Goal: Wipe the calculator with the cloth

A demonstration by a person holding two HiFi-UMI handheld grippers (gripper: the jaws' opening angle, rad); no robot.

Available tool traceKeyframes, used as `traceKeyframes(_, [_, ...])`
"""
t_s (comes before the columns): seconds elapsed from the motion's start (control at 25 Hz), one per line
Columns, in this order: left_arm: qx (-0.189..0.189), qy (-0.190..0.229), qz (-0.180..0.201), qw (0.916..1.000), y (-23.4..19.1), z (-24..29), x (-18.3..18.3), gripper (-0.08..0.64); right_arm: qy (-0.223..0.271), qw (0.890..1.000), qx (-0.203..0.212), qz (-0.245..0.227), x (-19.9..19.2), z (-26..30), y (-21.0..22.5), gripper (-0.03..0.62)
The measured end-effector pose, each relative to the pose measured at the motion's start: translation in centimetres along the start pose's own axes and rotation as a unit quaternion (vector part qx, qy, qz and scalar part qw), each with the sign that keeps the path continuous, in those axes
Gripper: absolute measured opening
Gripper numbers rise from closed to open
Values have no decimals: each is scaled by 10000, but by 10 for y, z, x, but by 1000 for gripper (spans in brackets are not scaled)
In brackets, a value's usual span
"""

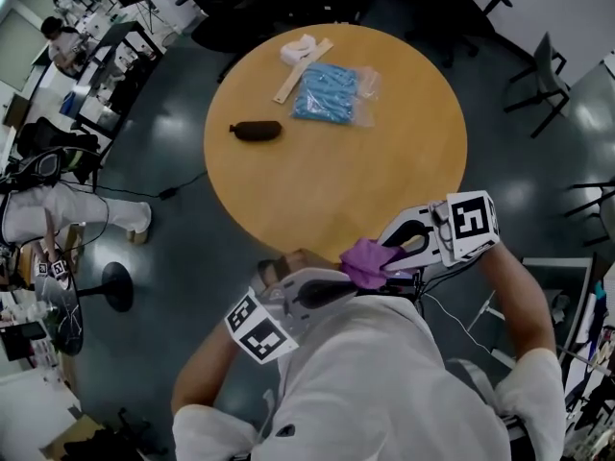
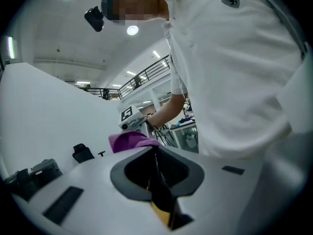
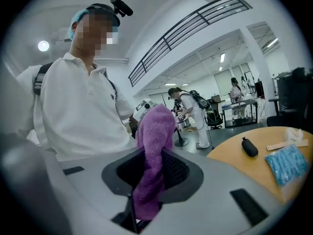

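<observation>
Close against your shirt [image 1: 384,382], your left gripper [image 2: 156,173] is clamped on a thin flat slab [image 2: 161,210], dark with a yellowish face and seen edge-on; you cannot tell whether it is the calculator. Just beside it, your right gripper [image 3: 152,173] pinches the purple cloth [image 3: 156,131], which stands up out of the jaws. Beyond both lies the round table [image 1: 384,161], bearing a dark pouch [image 1: 257,131], then a blue packet [image 1: 327,92], a wooden strip [image 1: 303,70] and a white wad [image 1: 298,48]
</observation>
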State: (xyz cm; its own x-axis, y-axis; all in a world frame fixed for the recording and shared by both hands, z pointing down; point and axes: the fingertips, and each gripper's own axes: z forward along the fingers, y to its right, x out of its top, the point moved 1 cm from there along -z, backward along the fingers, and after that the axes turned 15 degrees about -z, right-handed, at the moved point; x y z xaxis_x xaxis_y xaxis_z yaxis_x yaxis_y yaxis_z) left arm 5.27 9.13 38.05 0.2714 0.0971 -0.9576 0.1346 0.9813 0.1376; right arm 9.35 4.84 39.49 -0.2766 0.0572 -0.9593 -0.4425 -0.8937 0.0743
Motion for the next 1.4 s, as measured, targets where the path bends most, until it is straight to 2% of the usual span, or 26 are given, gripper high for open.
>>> traceKeyframes(0.36, [-458, 213, 149, 9986, 11, 11, 23, 43, -172, 9959, 768, 448, -19, 12, 11, 87])
traceKeyframes(0.76, [-534, 480, 169, 9973, 9, 13, 39, 43, -459, 9885, 1306, 609, -39, 33, 19, 87])
traceKeyframes(1.04, [-549, 612, 94, 9966, 10, 9, 48, 43, -193, 9780, 1876, 894, -43, 53, 11, 87])
traceKeyframes(1.4, [-319, 1124, -271, 9928, -12, -5, 68, 43, 274, 9648, 2359, 1130, -42, 75, 0, 87])
